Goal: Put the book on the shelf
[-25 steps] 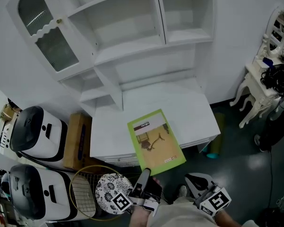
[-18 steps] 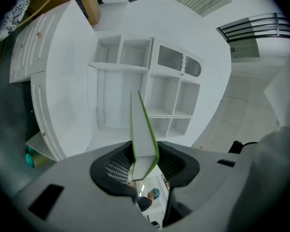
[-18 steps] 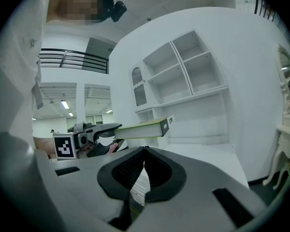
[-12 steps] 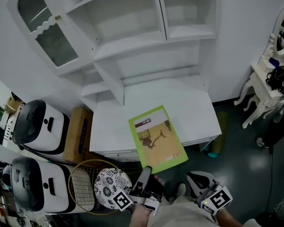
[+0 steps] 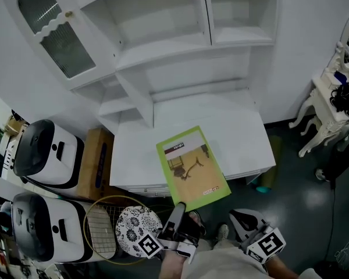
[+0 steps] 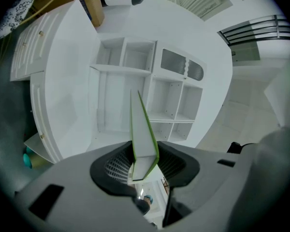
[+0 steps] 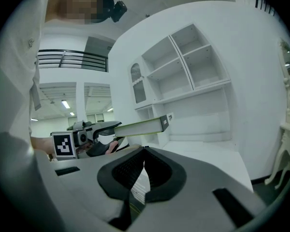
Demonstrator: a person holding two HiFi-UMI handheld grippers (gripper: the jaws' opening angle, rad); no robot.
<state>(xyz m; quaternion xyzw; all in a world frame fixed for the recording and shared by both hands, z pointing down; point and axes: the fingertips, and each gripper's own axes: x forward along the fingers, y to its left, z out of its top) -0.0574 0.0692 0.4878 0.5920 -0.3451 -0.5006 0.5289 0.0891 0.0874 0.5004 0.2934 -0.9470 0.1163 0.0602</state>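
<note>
In front of the white desk [image 5: 238, 135], my left gripper [image 5: 178, 209] pinches the green book [image 5: 192, 174] by its near edge, level, ready, I judge, for the shelf [image 5: 163, 54]; my right gripper [image 5: 237, 220] hangs pressed together, empty.

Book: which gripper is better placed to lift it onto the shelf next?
Left. The left gripper is clamped on the near edge of the book, holding it level and pointed toward the shelf. The right gripper is shut on nothing, held low and away from the book.
</note>
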